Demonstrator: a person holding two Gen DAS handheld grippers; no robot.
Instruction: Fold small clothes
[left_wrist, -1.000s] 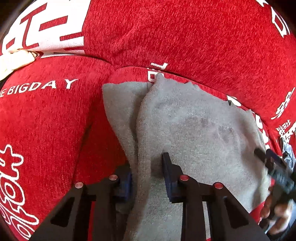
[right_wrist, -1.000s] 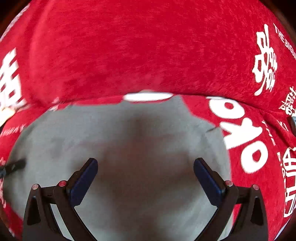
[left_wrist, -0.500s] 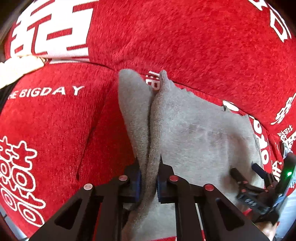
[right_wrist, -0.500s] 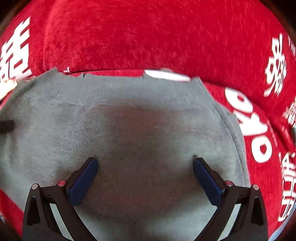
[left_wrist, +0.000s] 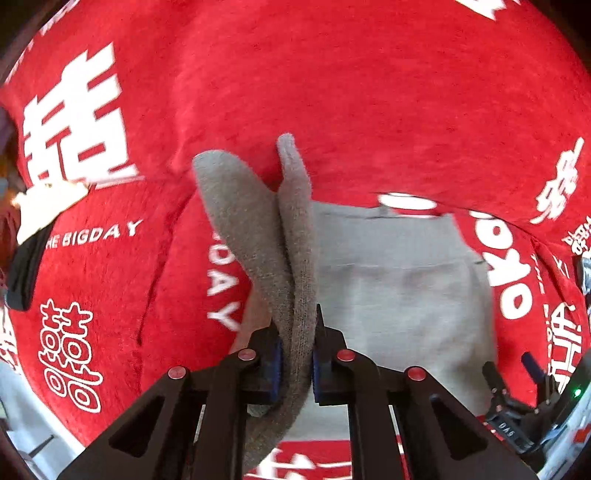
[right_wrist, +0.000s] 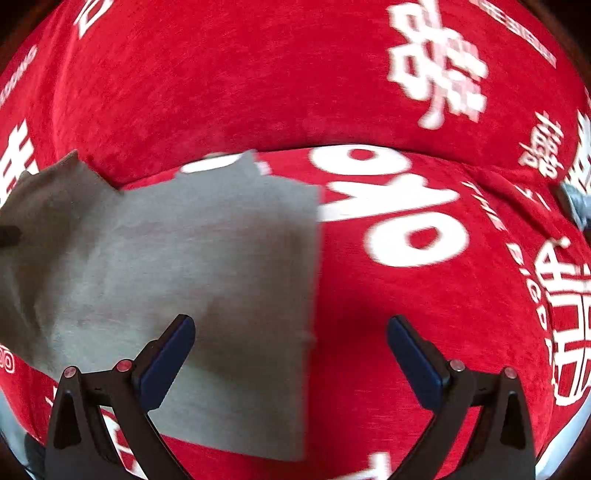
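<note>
Your left gripper is clamped on a raised fold of the grey garment, the doubled cloth pinched between its blue pads; the jaws have just been closing onto that fold, which stands up ahead of the fingertips in two rounded flaps. The rest of the garment lies flat to the right of this claw on the red cover printed with white lettering (part of it reads "BIGDAY"). Your right gripper stands wide, nothing between its pads: its left fingertip is over the garment, while the right one is over bare red cover. The cloth's straight edge runs between the two fingers, nearer the left one. In the left view, the right gripper shows at the lower right, just beside the garment's edge.
</note>
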